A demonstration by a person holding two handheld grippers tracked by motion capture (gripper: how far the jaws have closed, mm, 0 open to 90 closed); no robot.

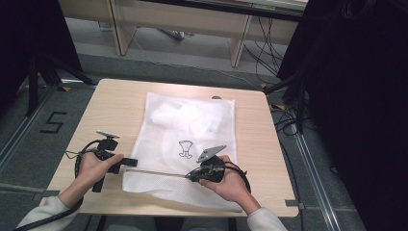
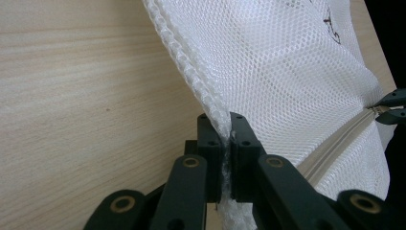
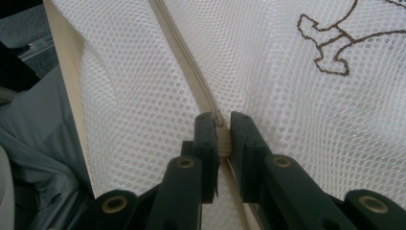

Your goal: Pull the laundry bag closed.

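White mesh bag (image 1: pixel 185 139) (brown outline print) — left tool (image 2: pixel 226 139) pinches its edge, right tool (image 3: pixel 222 132) its zipper (image 3: pixel 191 72).

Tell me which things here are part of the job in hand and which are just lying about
Part of the job:
- white mesh laundry bag
- its zipper, gripped by the right gripper
- the bag's left edge, pinched by the left gripper

Just lying about:
- white bundle inside the bag
- cables on the floor
- wooden furniture legs behind the table
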